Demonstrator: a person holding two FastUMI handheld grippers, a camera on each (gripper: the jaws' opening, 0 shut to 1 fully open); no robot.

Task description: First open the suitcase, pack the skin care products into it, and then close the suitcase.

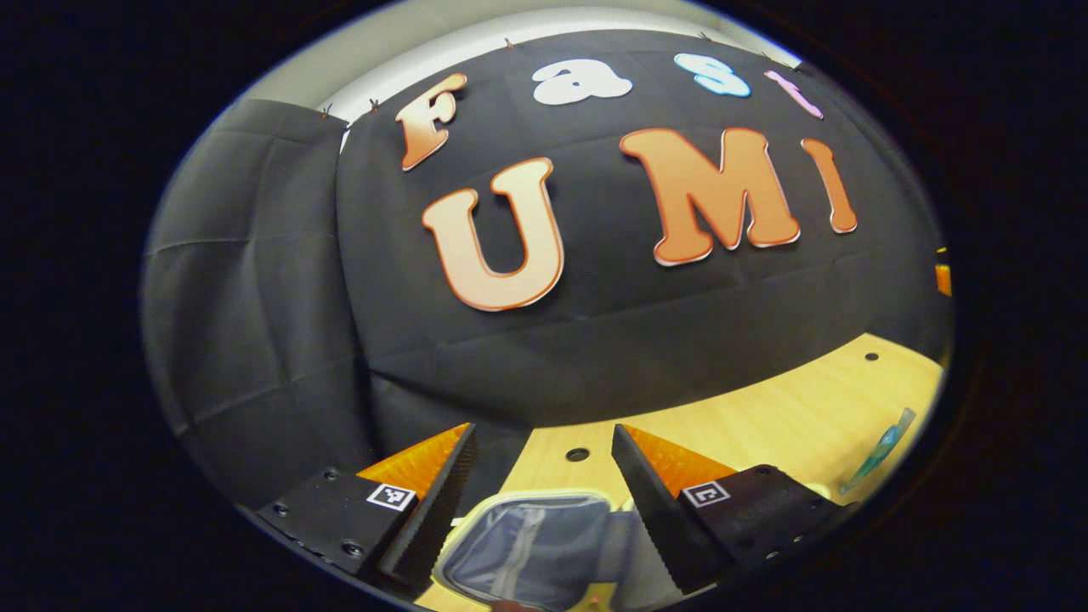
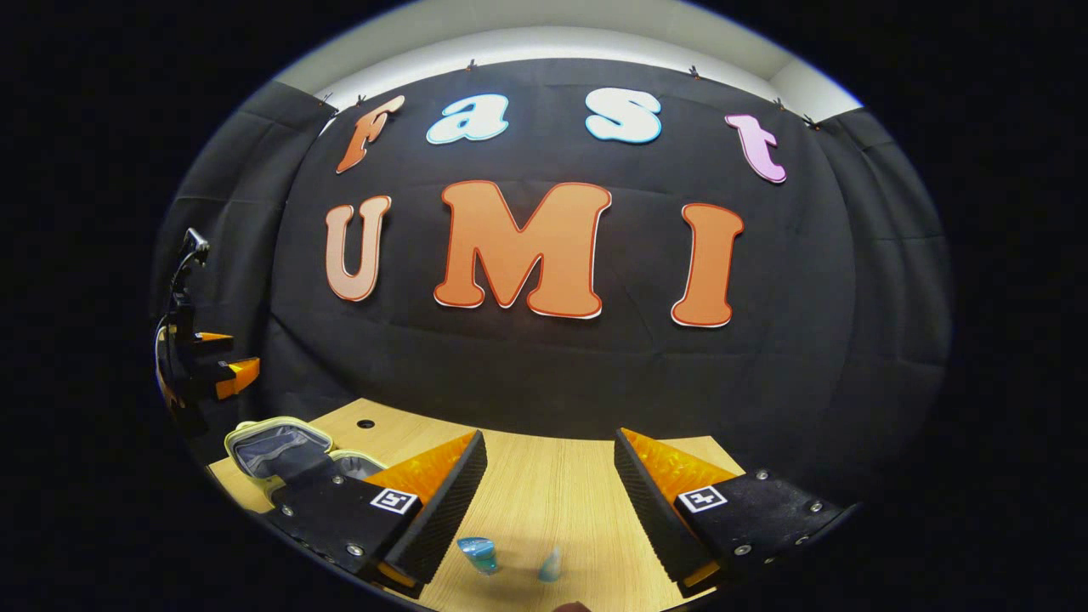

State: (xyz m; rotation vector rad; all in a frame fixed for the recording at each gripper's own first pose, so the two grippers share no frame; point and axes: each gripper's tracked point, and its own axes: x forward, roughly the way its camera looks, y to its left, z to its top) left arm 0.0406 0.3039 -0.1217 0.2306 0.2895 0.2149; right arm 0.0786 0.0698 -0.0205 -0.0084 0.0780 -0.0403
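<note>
The suitcase (image 2: 280, 450) lay open on the wooden surface (image 2: 552, 484), off to the left in the right gripper view, with its grey lining showing. It looked small and soft, so I guessed it was light and would bend if pushed; the pale rim seemed the best place to hold it.

Two little blue skin care products (image 2: 478, 552) sat on the surface just in front of the right hand-held gripper (image 2: 550, 501). They looked small, smooth and maybe slippery, so a gentle pinch around the middle seemed wise.

The right hand-held gripper was spread wide and held nothing. The left hand-held gripper (image 1: 541, 501) was spread wide too, above the suitcase, touching nothing.
</note>
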